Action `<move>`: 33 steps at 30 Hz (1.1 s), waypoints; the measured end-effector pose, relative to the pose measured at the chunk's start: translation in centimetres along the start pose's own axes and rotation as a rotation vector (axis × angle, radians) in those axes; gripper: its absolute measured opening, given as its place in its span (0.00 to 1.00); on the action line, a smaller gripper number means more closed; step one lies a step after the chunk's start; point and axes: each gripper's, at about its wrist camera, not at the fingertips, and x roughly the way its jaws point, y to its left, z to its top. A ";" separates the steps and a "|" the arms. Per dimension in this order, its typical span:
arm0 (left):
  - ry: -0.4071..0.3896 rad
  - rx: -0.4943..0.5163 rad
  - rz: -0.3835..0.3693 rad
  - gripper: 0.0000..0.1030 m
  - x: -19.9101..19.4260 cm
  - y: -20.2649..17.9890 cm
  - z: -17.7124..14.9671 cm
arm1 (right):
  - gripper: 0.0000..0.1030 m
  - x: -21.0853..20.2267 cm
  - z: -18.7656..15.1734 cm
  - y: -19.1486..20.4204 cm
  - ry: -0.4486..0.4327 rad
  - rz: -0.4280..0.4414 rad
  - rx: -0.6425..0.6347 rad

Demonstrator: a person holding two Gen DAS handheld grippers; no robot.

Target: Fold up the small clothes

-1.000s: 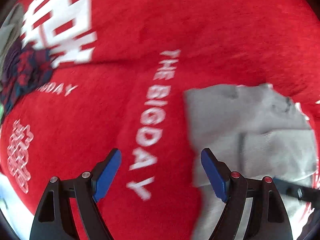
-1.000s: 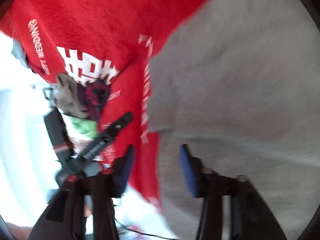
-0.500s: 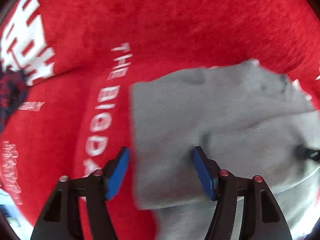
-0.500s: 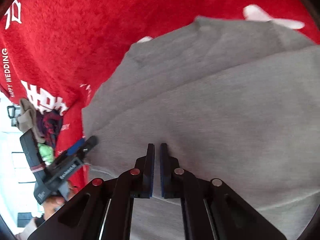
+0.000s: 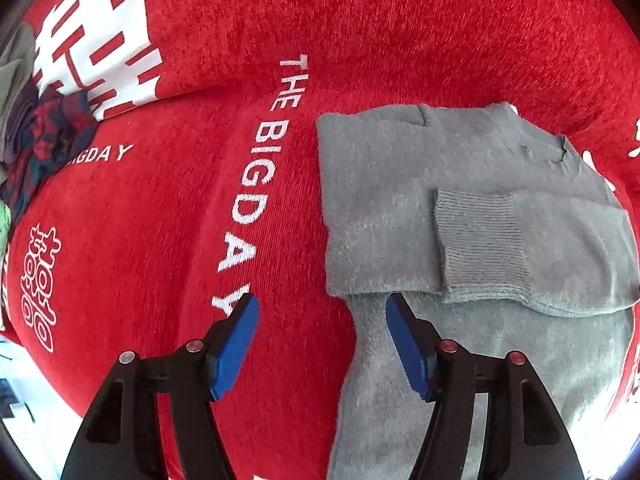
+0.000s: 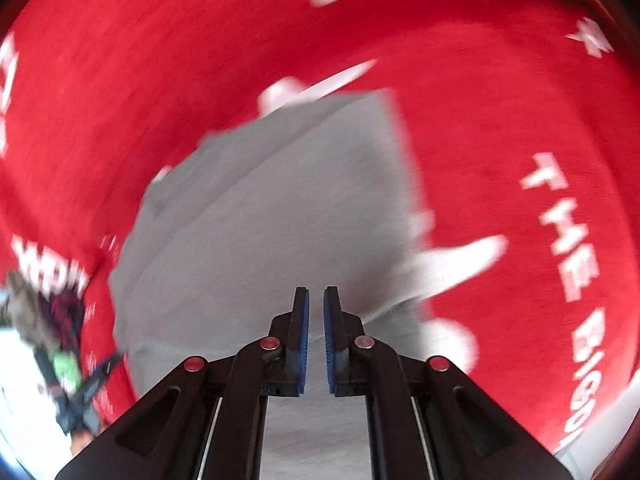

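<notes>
- My right gripper (image 6: 316, 312), jaws nearly shut and empty, had swung across the grey sweater (image 5: 460, 208).
- The sleeve lay folded onto the sweater's body.
- My left gripper (image 5: 320, 320), jaws half open, straddled the sweater's left edge on the red blanket (image 5: 160, 220); next fold pending, I judged.

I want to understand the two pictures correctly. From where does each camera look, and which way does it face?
Left wrist: sits behind the left tongs, looks steeply down at the grey sweater on the red blanket; both blue pads stand apart.
Right wrist: sits behind the right tongs, faces down over the same sweater; pads nearly together, view blurred.
Shared: sweater, blanket.
</notes>
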 end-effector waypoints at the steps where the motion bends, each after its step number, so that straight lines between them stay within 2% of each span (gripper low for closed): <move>1: -0.004 0.000 0.000 0.65 -0.2 -0.3 0.0 | 0.08 0.0 0.6 -0.4 -0.003 -0.008 -0.001; 3: -0.010 0.011 0.002 0.65 -0.3 -0.9 0.0 | 0.08 0.6 2.1 -0.7 0.007 -0.033 -0.028; 6: -0.014 0.031 0.005 0.65 -0.7 -1.9 -0.1 | 0.08 1.7 3.6 -0.8 0.041 -0.119 -0.076; 8: -0.018 0.037 -0.001 0.65 -0.7 -2.2 0.2 | 0.11 2.2 4.0 -0.8 0.053 -0.127 -0.079; 9: -0.019 0.038 -0.002 0.65 -0.7 -2.5 0.2 | 0.16 2.2 4.2 -1.0 0.050 -0.133 -0.073; 11: -0.017 0.040 -0.002 0.65 -0.8 -2.8 0.2 | 0.46 2.3 4.7 -1.6 0.041 -0.113 -0.048; 12: -0.019 0.039 -0.003 0.65 -0.9 -3.0 0.2 | 0.51 2.4 5.0 -2.0 0.043 -0.077 -0.027; 13: -0.022 0.039 -0.007 0.65 -1.1 -3.1 0.2 | 0.52 2.6 5.3 -2.4 0.052 -0.026 -0.006; 14: -0.024 0.041 -0.010 0.65 -1.1 -3.3 0.2 | 0.49 2.9 5.5 -2.6 0.070 0.018 0.006; 15: -0.025 0.047 -0.008 0.65 -1.1 -3.5 0.2 | 0.41 3.3 5.6 -2.7 0.092 0.060 0.016; 16: -0.023 0.054 -0.004 0.65 -1.0 -3.8 0.1 | 0.16 3.5 5.7 -2.6 0.103 0.059 0.015; 17: -0.020 0.058 0.000 0.65 -0.8 -4.0 0.1 | 0.11 3.5 5.7 -2.5 0.097 0.056 0.006; 20: -0.010 0.057 -0.004 0.65 -0.5 -4.4 -0.2 | 0.10 3.3 5.8 -2.6 0.070 0.021 -0.016; 25: 0.019 0.072 0.000 0.65 -0.1 -5.2 -0.9 | 0.11 3.2 5.1 -3.5 0.053 0.002 0.038; 26: 0.020 0.077 0.000 0.65 -0.2 -5.3 -1.0 | 0.17 3.0 5.0 -3.6 0.051 -0.007 0.039; 31: 0.023 0.098 0.000 0.65 -1.0 -5.8 -1.4 | 0.21 0.1 3.7 -3.4 0.042 -0.052 0.007; 33: 0.031 0.099 -0.005 0.65 -1.3 -6.0 -1.6 | 0.31 -0.9 2.7 -2.8 0.040 -0.052 -0.019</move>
